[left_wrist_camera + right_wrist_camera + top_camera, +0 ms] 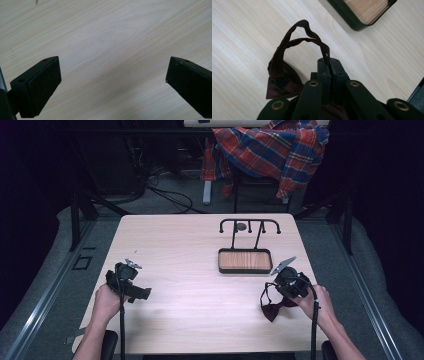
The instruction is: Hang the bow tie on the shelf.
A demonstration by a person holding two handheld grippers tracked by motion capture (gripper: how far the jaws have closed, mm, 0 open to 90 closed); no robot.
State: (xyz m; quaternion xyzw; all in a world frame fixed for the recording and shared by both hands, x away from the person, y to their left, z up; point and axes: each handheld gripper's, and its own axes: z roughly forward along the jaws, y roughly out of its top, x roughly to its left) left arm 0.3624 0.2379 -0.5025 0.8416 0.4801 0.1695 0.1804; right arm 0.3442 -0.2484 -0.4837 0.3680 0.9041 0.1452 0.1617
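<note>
Right hand-held gripper (331, 65) pinched tight on bow tie (283, 82) strap, tie dangling just below-left

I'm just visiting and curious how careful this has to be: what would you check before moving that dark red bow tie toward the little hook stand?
1. Right gripper shut on the strap of the bow tie: ok, the jaws are pinched together on it.
2. Strap loop open enough to go over a hook: ok, it arches wide above the jaws.
3. Bow tie clear of the table: cannot tell, the bow hangs low by the wood.
4. Stand upright, hooks free: ok, nothing hangs on them.
5. Tray under the stand empty: ok.
6. Left gripper out of the way: ok, open, holding nothing, over bare wood at the far side.
</note>
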